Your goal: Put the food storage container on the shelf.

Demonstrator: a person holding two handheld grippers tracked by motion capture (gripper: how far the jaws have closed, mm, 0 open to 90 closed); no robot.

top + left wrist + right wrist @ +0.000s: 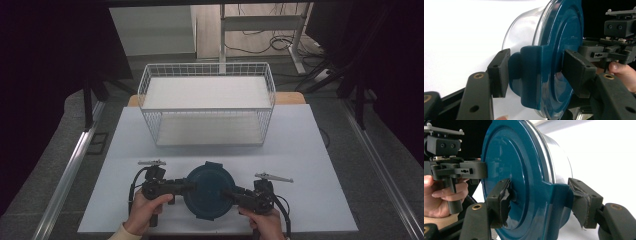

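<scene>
Two hands at the near table edge each hold a gripper against a round container between them. On the left, the left gripper straddles the container's dark blue lid clip; its left pad stands just off the clip, so it looks released. The container sits on the white table, near the front edge. On the right, the right gripper is clenched on the opposite clip. Farther back stands a white wire basket.
</scene>
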